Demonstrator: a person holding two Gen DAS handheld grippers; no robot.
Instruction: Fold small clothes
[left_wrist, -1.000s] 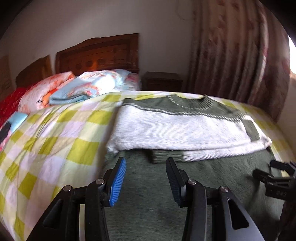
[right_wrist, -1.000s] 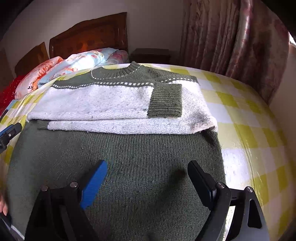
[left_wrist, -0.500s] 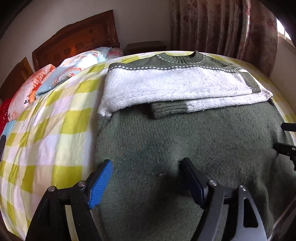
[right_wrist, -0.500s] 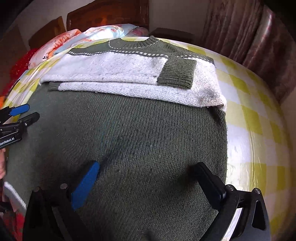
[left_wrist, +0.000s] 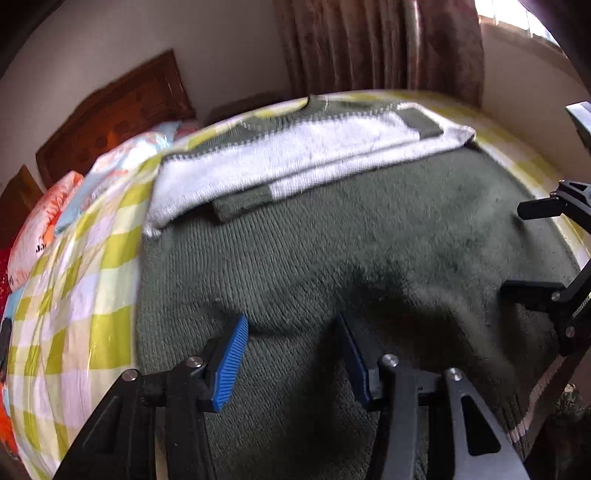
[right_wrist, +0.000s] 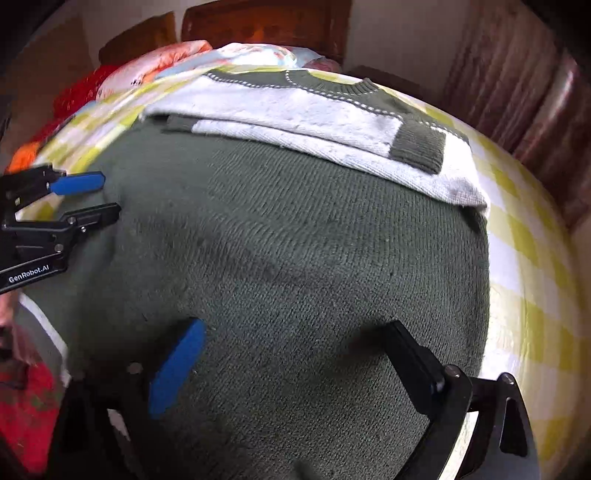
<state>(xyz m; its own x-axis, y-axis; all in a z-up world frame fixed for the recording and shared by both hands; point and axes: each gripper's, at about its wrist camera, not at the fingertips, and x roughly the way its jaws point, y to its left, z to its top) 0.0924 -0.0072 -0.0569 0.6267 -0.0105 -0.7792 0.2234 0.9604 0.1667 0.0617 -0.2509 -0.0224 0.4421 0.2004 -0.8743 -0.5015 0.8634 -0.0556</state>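
A knit sweater lies flat on the bed, its dark green body (left_wrist: 332, 258) (right_wrist: 295, 240) nearest me. Its white chest band (left_wrist: 295, 151) (right_wrist: 295, 110) has both sleeves folded across it; one green cuff (right_wrist: 419, 149) lies on top. My left gripper (left_wrist: 291, 325) (right_wrist: 107, 195) hovers low over the near left part of the green body. Its jaws are closing, with a small ridge of knit between the pads, which do not press on it. My right gripper (right_wrist: 295, 328) (left_wrist: 513, 249) stands wide open over the near right part, nothing pinched.
The sweater rests on a yellow-and-white checked sheet (left_wrist: 74, 295) (right_wrist: 528, 295). Pillows (left_wrist: 40, 236) and a wooden headboard (left_wrist: 118, 114) are at the far left. Brown curtains (left_wrist: 369, 44) hang behind. The near bed edge, a hand (right_wrist: 5, 306) and red cloth (right_wrist: 26, 413) lie bottom left.
Both grippers have dropped closer to the near part of the green body and rolled. The left jaws spread wider half a second ago and have since narrowed.
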